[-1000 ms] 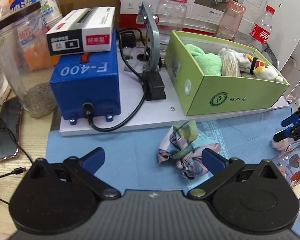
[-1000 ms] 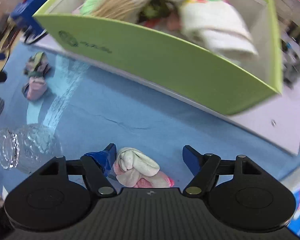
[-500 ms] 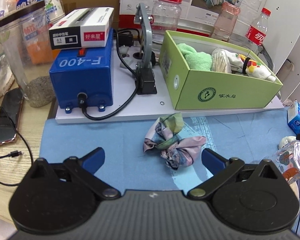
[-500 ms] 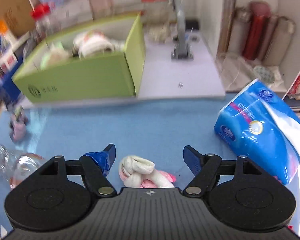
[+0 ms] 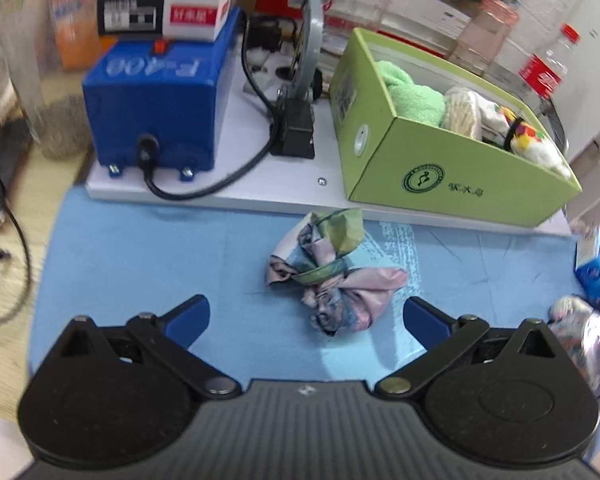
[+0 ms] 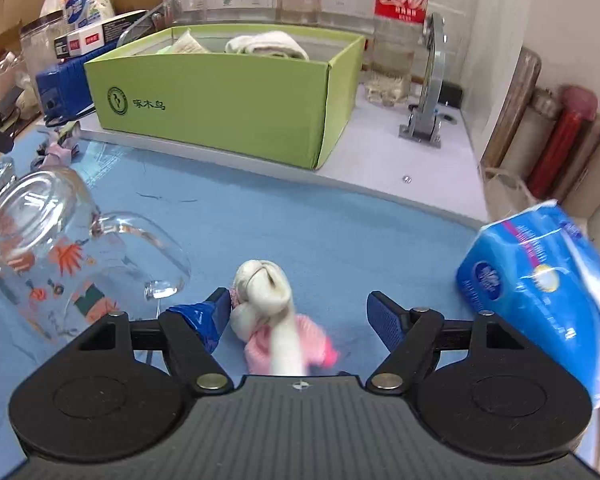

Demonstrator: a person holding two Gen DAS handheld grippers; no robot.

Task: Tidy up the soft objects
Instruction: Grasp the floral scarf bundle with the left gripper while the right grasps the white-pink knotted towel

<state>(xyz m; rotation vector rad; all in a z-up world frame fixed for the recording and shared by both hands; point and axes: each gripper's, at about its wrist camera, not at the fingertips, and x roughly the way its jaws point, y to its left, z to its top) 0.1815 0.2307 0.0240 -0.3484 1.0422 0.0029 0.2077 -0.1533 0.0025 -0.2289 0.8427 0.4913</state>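
A crumpled patterned cloth [image 5: 328, 276] lies on the blue mat [image 5: 140, 256], just ahead of my left gripper [image 5: 306, 316]. That gripper is open, and the cloth sits between its two blue fingertips without touching them. In the right wrist view a rolled white and pink sock [image 6: 268, 300] lies on the mat inside my open right gripper [image 6: 300, 310]. The sock rests against the left fingertip [image 6: 216, 312], with a wide gap to the other one. The green box [image 5: 452, 168] [image 6: 228, 96] behind the mat holds a green towel [image 5: 412, 96] and several rolled socks.
A glass mug [image 6: 60, 248] lies on its side left of the right gripper. A blue tissue pack [image 6: 540, 292] stands at its right. A blue machine [image 5: 156, 100] with a black cable, jars and a cola bottle [image 6: 400, 20] crowd the white board behind.
The right wrist view swung from close under the green box to a wider look across the mat, the sock staying between its fingers. The patterned cloth shifted from the left gripper's right finger towards the middle.
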